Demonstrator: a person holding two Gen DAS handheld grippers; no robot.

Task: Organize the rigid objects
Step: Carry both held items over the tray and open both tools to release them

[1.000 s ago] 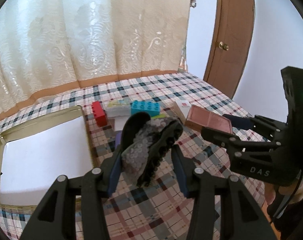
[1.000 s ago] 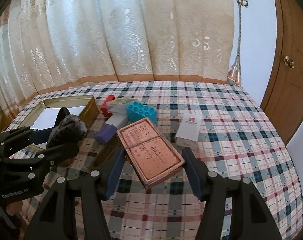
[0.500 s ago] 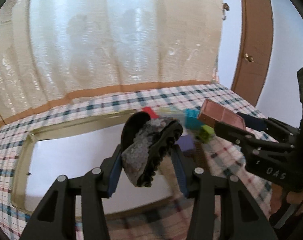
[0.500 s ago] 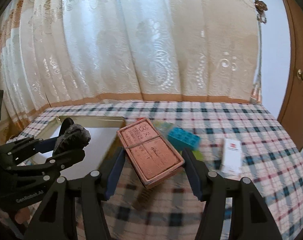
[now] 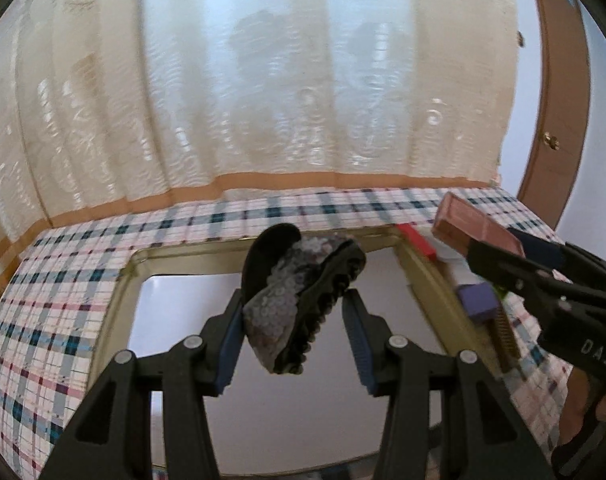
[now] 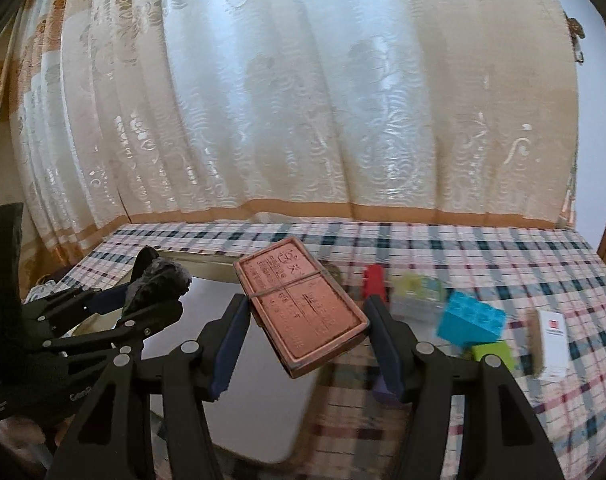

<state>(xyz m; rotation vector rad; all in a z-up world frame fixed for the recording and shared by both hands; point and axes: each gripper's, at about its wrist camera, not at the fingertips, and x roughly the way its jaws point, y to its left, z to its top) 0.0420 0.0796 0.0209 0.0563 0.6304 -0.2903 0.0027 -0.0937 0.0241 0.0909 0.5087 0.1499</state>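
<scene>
**Two held items above a gold-rimmed tray on a checked tablecloth**

Left gripper (image 5: 293,330): blue-padded fingers clenched on a black hair claw clip (image 5: 299,300) with a grey sequined face. The clip stands tilted between the pads, teeth to the right, in the air over the tray's white floor. From the right wrist camera the same gripper (image 6: 153,298) shows at the left edge, with the clip (image 6: 159,280) at its tips.

Right gripper (image 6: 303,338): fingers clamped on a flat reddish-brown box (image 6: 301,312) with embossed characters and a thin band across its middle. The box lies slanted, one corner down, above the tray's right-hand part and the cloth just beside it. In the left wrist view that gripper (image 5: 499,252) reaches in from the right, carrying the box (image 5: 475,232) near the tray's far right corner.

Tray (image 5: 427,280): rectangular, gold rim, white inside, resting on the table.

Table (image 5: 55,312): covered with a pink, teal and white checked cloth.

Loose items to the right of the tray, all on the cloth and blurred: red brick (image 6: 374,282); pale translucent block (image 6: 417,296); blue studded brick (image 6: 471,320); green block (image 6: 495,354) just in front of the blue one; small white carton (image 6: 551,344) furthest right; purple block (image 5: 479,302) beside the tray's right rim; brown comb (image 5: 503,336) near it.

Background: cream patterned curtain (image 6: 303,100) with a tan hem; brown door (image 5: 559,100) at far right.
</scene>
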